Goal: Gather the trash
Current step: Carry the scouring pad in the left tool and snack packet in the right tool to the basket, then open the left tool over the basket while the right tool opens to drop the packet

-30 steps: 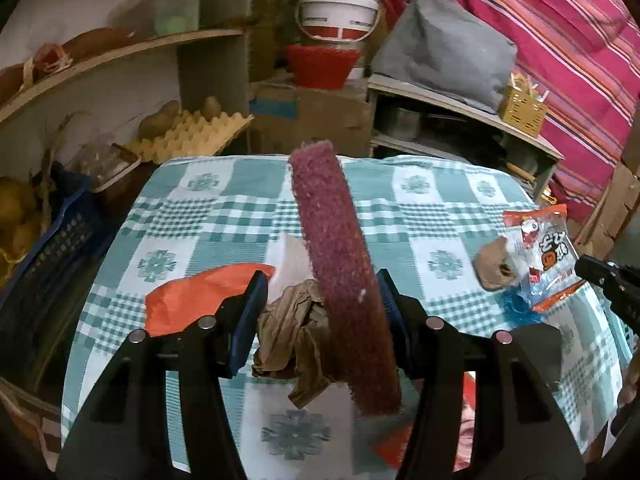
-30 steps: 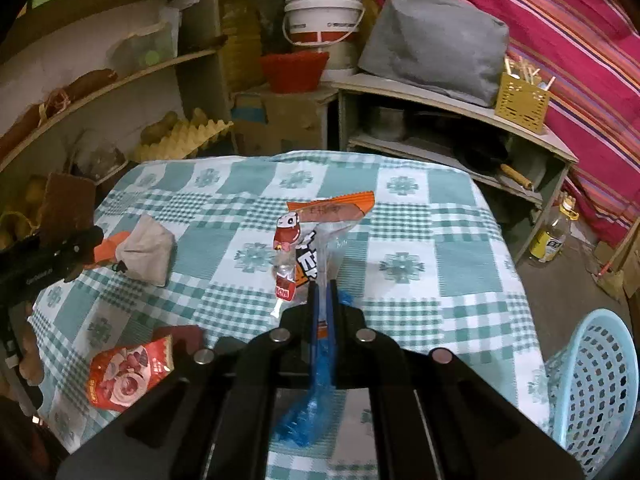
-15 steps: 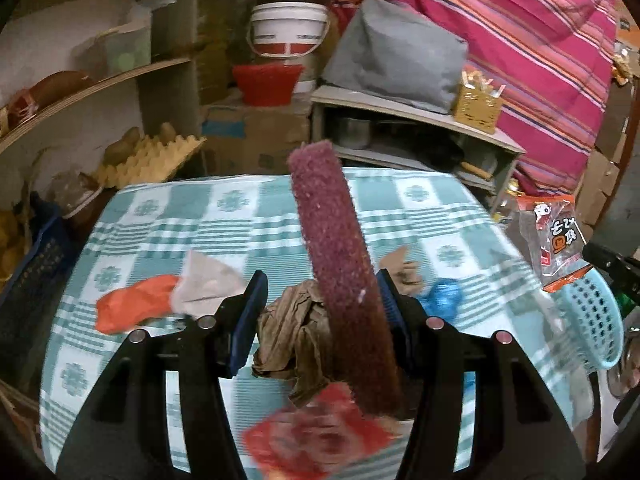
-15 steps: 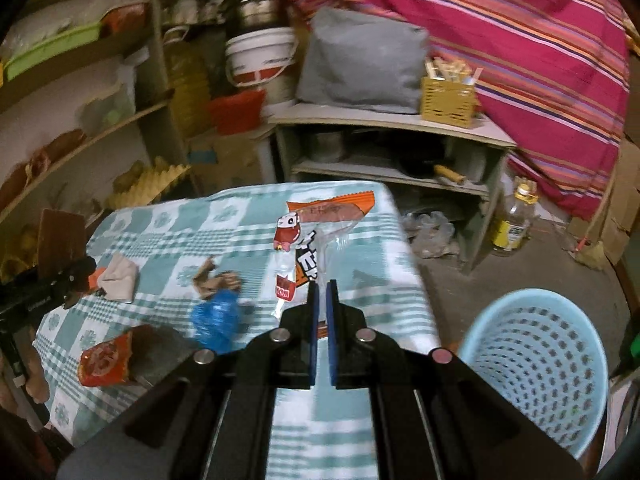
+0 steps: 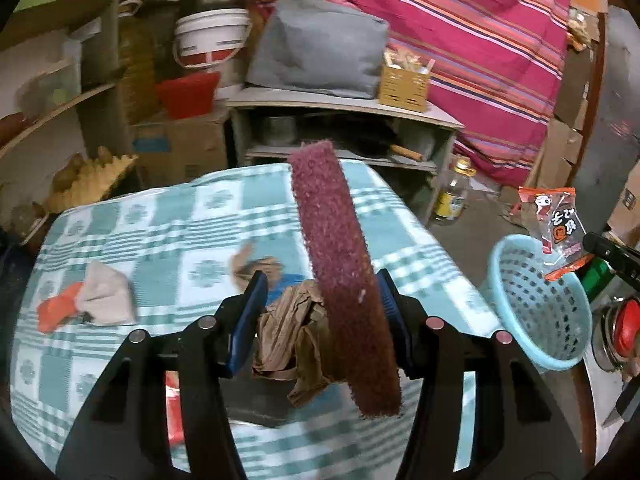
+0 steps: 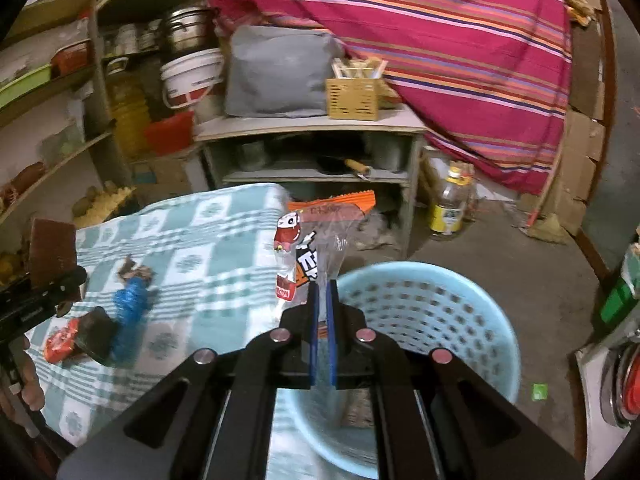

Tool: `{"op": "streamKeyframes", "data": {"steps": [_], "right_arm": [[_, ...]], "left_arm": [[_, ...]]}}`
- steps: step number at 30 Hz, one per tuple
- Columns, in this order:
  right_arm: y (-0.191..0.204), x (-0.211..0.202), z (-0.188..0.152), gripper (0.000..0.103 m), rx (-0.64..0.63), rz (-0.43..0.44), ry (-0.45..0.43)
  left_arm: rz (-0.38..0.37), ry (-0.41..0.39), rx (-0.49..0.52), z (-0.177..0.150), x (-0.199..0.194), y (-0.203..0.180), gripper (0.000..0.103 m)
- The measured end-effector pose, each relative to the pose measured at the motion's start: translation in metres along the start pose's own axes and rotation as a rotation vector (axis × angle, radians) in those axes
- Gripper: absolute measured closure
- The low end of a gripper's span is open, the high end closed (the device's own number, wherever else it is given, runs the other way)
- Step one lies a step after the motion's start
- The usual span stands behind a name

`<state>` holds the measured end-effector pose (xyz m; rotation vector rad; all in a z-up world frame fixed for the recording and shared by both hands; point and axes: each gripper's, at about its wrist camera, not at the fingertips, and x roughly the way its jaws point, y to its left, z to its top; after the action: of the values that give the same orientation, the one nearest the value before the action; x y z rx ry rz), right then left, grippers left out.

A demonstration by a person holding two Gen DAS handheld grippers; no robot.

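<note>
Only the right wrist view looks into the blue basket (image 6: 432, 320), where the right gripper (image 6: 321, 304) pinches a snack wrapper (image 6: 308, 248) above its rim. Left gripper (image 5: 320, 312) clamps a maroon scouring pad (image 5: 340, 272) and crumpled brown paper (image 5: 288, 332) beside that basket, over the checkered surface (image 5: 180, 232).

The table covered by a teal-and-white checked cloth (image 5: 168, 236) is viewed from above and close by in the left wrist view, which is angled downward toward the far shelves. In the right wrist view, the same table (image 6: 208, 248) is seen from its right edge. Both views share the light-blue perforated plastic basket (image 5: 536, 304) (image 6: 432, 312).
</note>
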<state>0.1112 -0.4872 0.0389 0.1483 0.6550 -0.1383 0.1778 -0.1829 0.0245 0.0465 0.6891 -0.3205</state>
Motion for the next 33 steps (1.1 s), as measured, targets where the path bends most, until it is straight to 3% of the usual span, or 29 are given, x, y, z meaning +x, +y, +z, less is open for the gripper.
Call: {"op": "streamKeyframes", "data": {"steps": [14,27,29,33], "right_arm": [[-0.108,-0.022,-0.031,0.099,0.088,-0.147,0.059],[-0.131,-0.014,-0.032,0.099,0.096,-0.158,0.075],[-0.132,-0.012,-0.032,0.099,0.1,-0.158,0.076],[-0.132,-0.009,-0.033,0.099,0.107,-0.158,0.077]], "left_arm": [[-0.172,0.028,0.138,-0.013,0.045,-0.14,0.049],[-0.272,0.037,0.203,-0.012,0.081,-0.207,0.048],[-0.274,0.028,0.212,-0.009,0.081,-0.213,0.046],[-0.272,-0.002,0.221,-0.001,0.076,-0.22,0.03]]}}
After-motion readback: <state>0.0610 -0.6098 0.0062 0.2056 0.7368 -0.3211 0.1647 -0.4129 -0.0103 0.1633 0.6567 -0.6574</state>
